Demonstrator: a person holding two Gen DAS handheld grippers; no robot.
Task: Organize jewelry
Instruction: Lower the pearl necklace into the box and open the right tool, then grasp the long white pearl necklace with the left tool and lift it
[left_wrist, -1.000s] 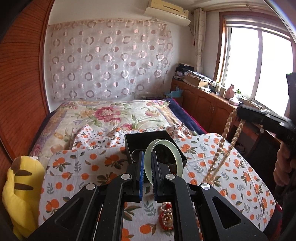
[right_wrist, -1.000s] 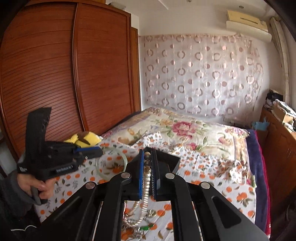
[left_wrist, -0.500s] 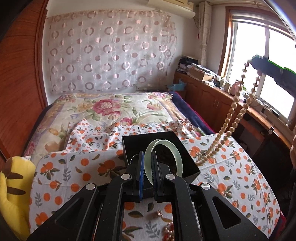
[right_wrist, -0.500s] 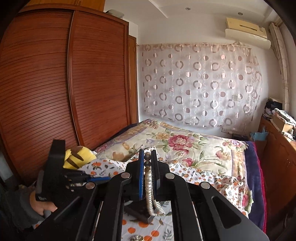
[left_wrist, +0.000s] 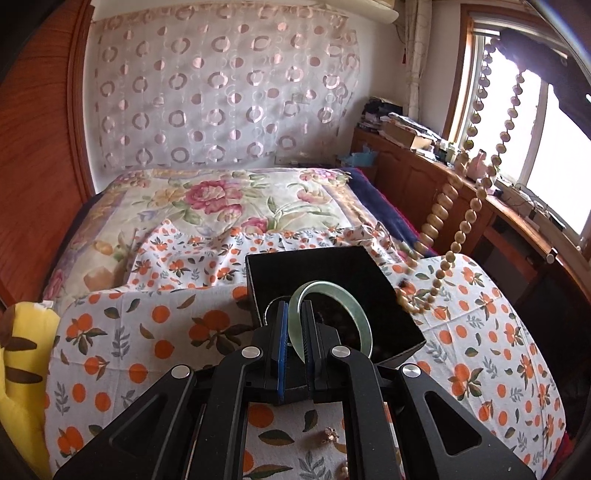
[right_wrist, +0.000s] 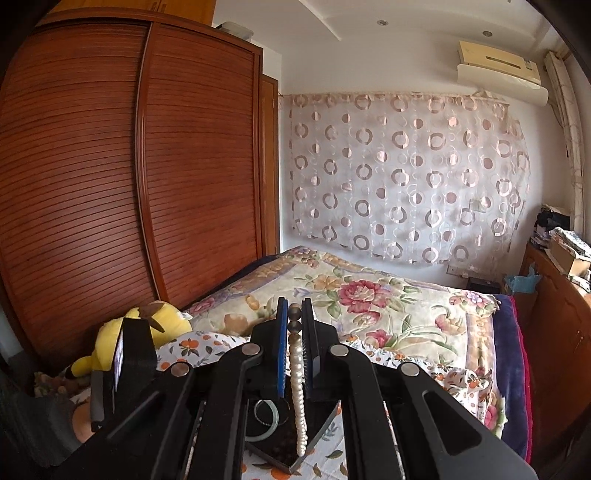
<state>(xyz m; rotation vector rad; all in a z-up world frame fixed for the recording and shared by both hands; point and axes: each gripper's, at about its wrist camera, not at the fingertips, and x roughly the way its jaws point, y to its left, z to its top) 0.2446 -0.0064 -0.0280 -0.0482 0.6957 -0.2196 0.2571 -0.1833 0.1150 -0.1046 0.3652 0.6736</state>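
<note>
Left wrist view shows my left gripper (left_wrist: 293, 332) clamped narrow on the pale green jade bangle (left_wrist: 332, 317), which hangs just above the open black square box (left_wrist: 321, 269) directly ahead of the fingers; I judge I should lower it until the ring sits inside the walls before letting go, so it doesn't roll onto the orange-print cloth (left_wrist: 147, 332). My right gripper (right_wrist: 293, 332) pinches the long strand of cream-coloured beads (right_wrist: 297, 369), its tail draping over the box's right edge, and the box bottom looks dark, with its contents hard to tell.
</note>
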